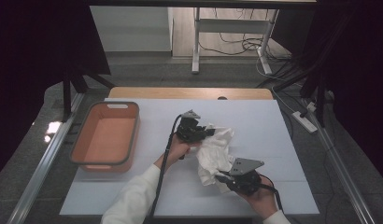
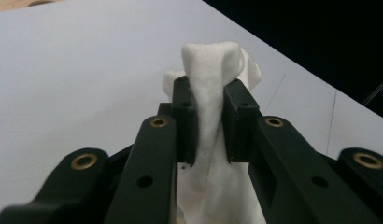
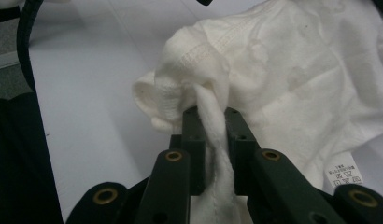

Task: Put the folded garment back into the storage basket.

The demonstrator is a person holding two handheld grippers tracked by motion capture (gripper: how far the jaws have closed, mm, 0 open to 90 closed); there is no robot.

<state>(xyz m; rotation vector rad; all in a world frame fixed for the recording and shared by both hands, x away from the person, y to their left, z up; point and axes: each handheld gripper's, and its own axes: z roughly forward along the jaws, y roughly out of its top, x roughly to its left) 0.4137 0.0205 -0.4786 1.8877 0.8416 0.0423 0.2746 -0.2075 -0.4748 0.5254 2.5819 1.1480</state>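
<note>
Two grippers pinch one crumpled white garment [image 1: 215,156] near the middle of the white table [image 1: 133,196]: left gripper [image 2: 209,122] has its jaws clamped narrow on a raised fold at the cloth's far edge, right gripper [image 3: 212,140] likewise nipped onto a twisted hem at the near edge. Care label [image 3: 344,176] shows beside the right jaws; orange bin [image 1: 105,136] sits well apart at the table's left.

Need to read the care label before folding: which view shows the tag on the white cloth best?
The right gripper view: the tag lies flat on the white cloth, though its print is too small to read. The high and left gripper views show cloth, no tag.
</note>
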